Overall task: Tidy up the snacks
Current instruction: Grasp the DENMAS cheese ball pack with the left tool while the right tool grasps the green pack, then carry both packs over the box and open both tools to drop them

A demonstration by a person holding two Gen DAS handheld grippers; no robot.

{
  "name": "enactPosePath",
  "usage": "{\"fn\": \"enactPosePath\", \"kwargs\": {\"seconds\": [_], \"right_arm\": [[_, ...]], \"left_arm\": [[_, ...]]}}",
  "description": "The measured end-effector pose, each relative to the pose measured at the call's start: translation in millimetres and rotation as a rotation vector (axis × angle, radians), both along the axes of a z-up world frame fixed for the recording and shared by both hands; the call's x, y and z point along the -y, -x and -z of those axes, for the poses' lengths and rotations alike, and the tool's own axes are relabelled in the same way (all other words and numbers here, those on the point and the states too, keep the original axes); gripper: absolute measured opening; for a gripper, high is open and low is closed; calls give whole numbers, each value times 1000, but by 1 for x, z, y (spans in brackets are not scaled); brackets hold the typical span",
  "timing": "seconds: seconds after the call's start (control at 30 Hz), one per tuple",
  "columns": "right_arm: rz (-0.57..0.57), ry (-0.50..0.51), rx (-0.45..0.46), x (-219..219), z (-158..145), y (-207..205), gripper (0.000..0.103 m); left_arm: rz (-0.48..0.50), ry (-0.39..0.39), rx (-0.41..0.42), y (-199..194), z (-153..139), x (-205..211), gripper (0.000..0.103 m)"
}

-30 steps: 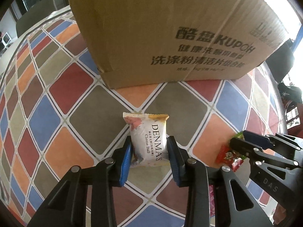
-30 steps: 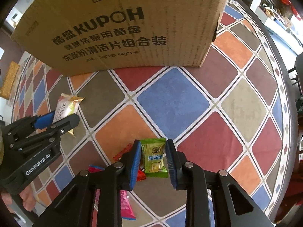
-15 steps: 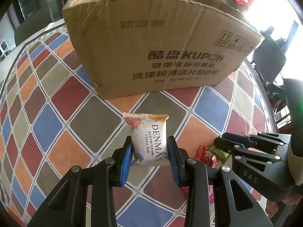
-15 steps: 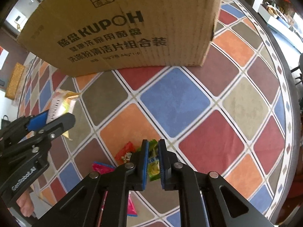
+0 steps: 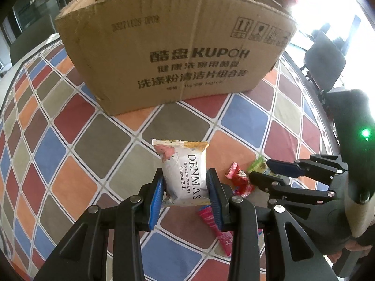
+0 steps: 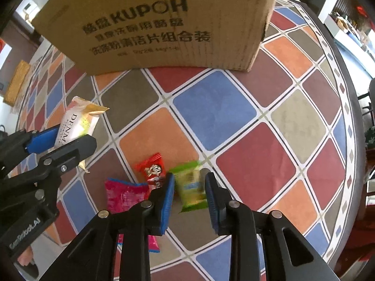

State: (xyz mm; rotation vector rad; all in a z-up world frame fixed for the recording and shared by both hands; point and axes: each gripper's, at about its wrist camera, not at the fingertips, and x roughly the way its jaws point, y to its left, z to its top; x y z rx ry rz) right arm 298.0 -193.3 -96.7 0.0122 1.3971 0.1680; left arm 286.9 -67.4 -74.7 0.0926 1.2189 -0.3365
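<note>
White snack pack (image 5: 185,175) upright in left gripper (image 5: 186,189); right gripper (image 6: 189,192) just reopened, astride green packet (image 6: 189,187).

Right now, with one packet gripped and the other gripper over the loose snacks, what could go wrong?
1. The right gripper has just been opening; its pads no longer press the green snack packet, so lifting now would probably leave it behind.
2. Closing again may also catch the red candy wrapper beside it.
3. The white Denmas cheese ball packet must clear the tall cardboard box wall.
</note>
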Motion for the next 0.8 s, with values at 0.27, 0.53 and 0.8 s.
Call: {"fn": "enactPosePath", "kwargs": {"seconds": [0.27,0.53,0.8], "right_arm": [[-1,1,16,-5,1,6,22],[4,-27,88,20,-32,15,21],[10,-53,210,26,-77,16,21]], "left_arm": [[9,-4,5,4,0,6,36],[9,22,46,8,-20,4,36],[-13,56,137,8,-58,-6,36]]}}
